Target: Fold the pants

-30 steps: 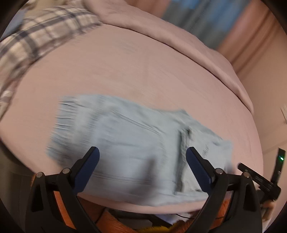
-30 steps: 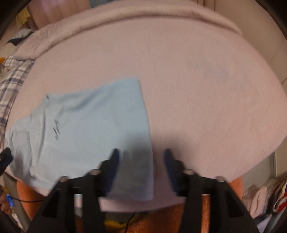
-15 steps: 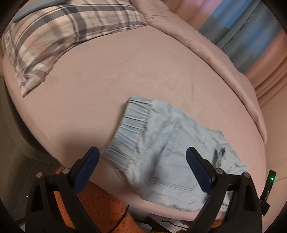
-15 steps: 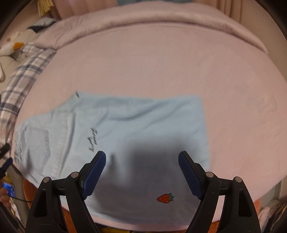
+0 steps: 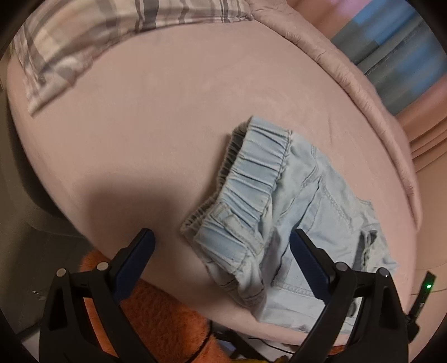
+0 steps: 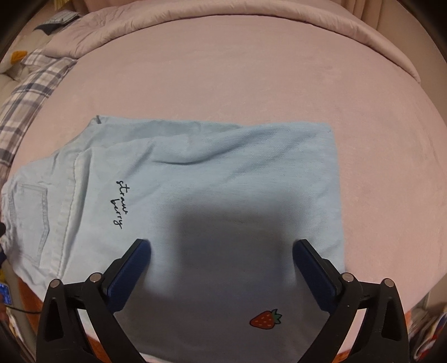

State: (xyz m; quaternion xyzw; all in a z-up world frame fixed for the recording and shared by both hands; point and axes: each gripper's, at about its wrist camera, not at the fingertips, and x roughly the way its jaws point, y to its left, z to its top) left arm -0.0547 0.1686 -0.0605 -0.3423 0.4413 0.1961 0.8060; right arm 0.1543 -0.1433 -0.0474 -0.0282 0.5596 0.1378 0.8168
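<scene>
The right gripper (image 6: 220, 251) hangs over the near part of the pants (image 6: 212, 178), its blue fingers (image 6: 131, 268) opening wide, with cloth below them but nothing pinched. A small strawberry print (image 6: 265, 319) sits on the denim close to the near bed edge, and dark script lettering (image 6: 120, 205) lies further left. The left gripper (image 5: 220, 243) points down at the elastic waistband (image 5: 251, 178), fingers (image 5: 134, 262) spread and holding nothing. The light blue pants lie flat near the front edge of the pink bed (image 6: 251, 83). Beyond them, a plaid pillow (image 5: 83, 33) rests toward the far left, and a pink quilt (image 6: 223, 16) runs along the far side.
</scene>
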